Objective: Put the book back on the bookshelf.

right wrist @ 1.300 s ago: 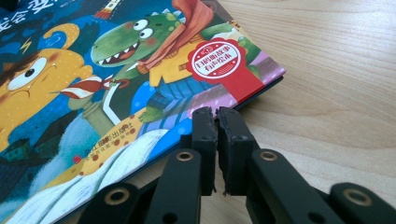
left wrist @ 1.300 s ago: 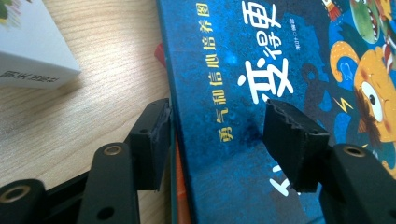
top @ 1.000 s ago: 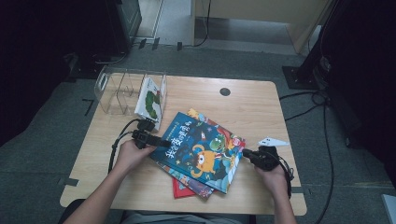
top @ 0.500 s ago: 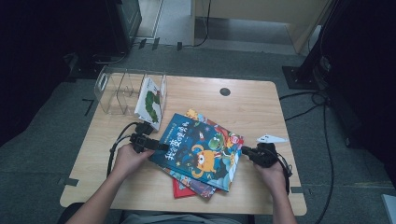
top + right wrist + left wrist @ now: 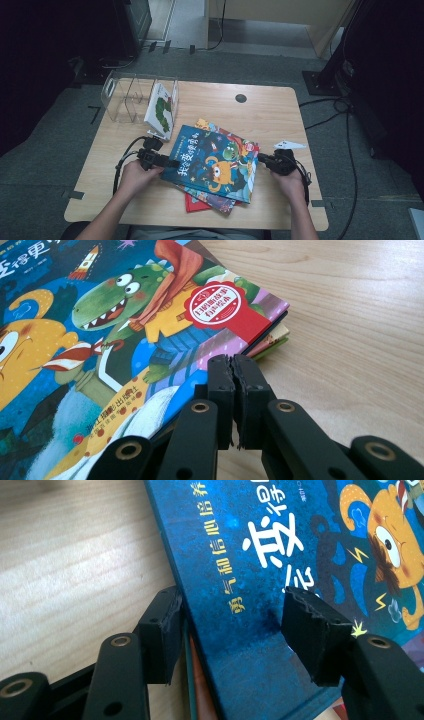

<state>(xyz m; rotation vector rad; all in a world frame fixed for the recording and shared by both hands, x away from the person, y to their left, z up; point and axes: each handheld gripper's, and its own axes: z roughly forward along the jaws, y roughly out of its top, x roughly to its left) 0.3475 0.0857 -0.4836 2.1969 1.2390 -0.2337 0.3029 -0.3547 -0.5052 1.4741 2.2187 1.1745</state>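
Observation:
A blue picture book (image 5: 215, 162) with an orange monster and a green crocodile on its cover lies on top of a small stack of books (image 5: 200, 202) on the wooden table (image 5: 280, 110). My left gripper (image 5: 167, 163) is at the book's left edge. In the left gripper view it (image 5: 230, 615) stands open, one jaw beside the spine and the other over the blue cover (image 5: 260, 545). My right gripper (image 5: 262, 159) is at the book's right edge. Its jaws (image 5: 232, 362) are shut with nothing between them, and they lie against the edge of the cover (image 5: 100, 340).
A clear plastic divider rack (image 5: 130, 95) stands at the table's far left, with a white caterpillar book (image 5: 161, 107) upright in its right slot. A round cable hole (image 5: 241, 98) is at the far middle. Cables trail off both sides.
My left gripper has slid a little nearer to me along the blue book's left edge, and the book has turned slightly. The right gripper has stayed put.

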